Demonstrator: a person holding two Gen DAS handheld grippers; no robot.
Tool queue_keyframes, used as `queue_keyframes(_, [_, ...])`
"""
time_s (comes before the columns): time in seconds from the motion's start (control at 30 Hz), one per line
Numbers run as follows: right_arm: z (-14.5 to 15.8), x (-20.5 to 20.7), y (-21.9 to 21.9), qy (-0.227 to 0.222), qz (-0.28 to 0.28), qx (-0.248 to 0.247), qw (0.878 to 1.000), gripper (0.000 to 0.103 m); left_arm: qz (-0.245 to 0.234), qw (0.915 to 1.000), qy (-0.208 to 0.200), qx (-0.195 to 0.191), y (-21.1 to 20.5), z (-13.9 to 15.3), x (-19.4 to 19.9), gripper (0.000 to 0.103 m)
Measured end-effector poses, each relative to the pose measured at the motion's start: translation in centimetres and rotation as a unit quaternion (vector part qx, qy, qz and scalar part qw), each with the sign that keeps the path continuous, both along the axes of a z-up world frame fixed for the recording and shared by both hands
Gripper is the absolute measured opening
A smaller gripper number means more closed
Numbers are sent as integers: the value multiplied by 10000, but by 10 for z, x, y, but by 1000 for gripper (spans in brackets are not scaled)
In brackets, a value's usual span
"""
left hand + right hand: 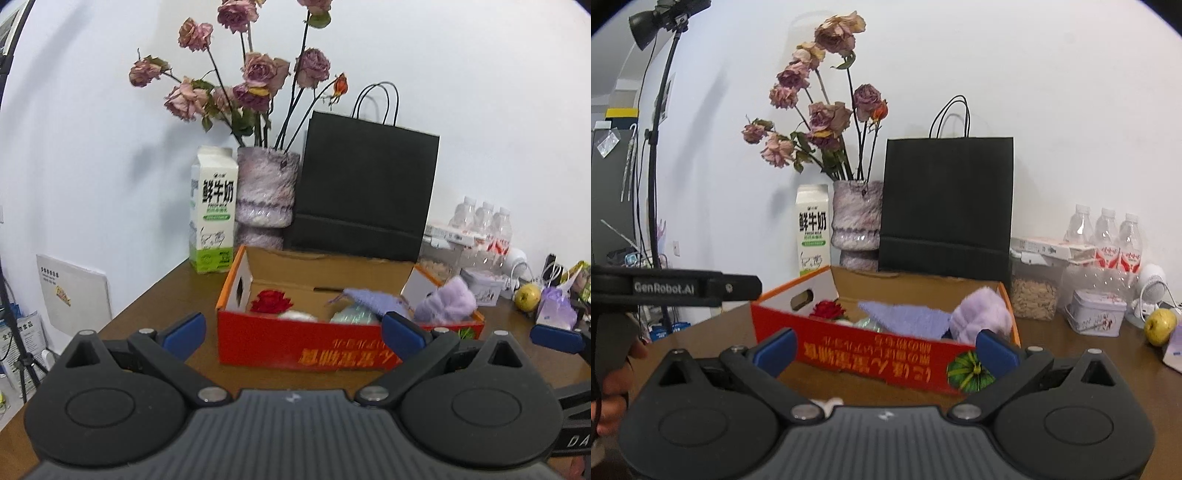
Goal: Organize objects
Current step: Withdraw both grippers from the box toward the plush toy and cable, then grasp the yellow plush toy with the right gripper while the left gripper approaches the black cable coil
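A red cardboard box [295,343] [871,354] with orange rim stands open on the brown table. Inside lie a red rose [271,302] [829,309], a flat lilac cloth [373,300] [905,317], a fluffy lilac item [445,301] [982,314] at the right end, and pale round things partly hidden by the front wall. My left gripper [293,334] is open and empty, just in front of the box. My right gripper [884,349] is open and empty, in front of the box's right half.
Behind the box stand a milk carton [212,218] [812,229], a vase of dried roses [267,188] [855,218] and a black paper bag [364,192] [947,206]. At right are water bottles [1108,236], a jar [1034,295], a tin [1095,312] and a yellow apple [527,297] [1160,326].
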State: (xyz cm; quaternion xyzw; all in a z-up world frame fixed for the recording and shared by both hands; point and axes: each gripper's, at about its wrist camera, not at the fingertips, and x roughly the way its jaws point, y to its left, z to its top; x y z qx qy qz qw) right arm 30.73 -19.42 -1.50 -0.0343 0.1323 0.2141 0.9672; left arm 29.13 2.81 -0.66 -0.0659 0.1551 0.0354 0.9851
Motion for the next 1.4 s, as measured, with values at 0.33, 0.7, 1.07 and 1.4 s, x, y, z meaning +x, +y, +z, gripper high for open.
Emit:
queue_keyframes(0.33, [-21,-29,-6,216,-114,3,9997,103,80,9995,308,2,22,-21,-26,103])
queue_keyframes(0.7, [-33,-59,-9,281,-308,-53,9991,103,83,9994,288,194,35,-30,-54,103])
queue_keyframes(1.07, [-36,-75,-3,258,-284,-198,9991,103,80,9994,272,199,38,-31,-59,103])
queue_keyframes(1.4, [-37,-74,3,267,-258,-324,9988,103,49,9995,303,86,42,-31,-60,103])
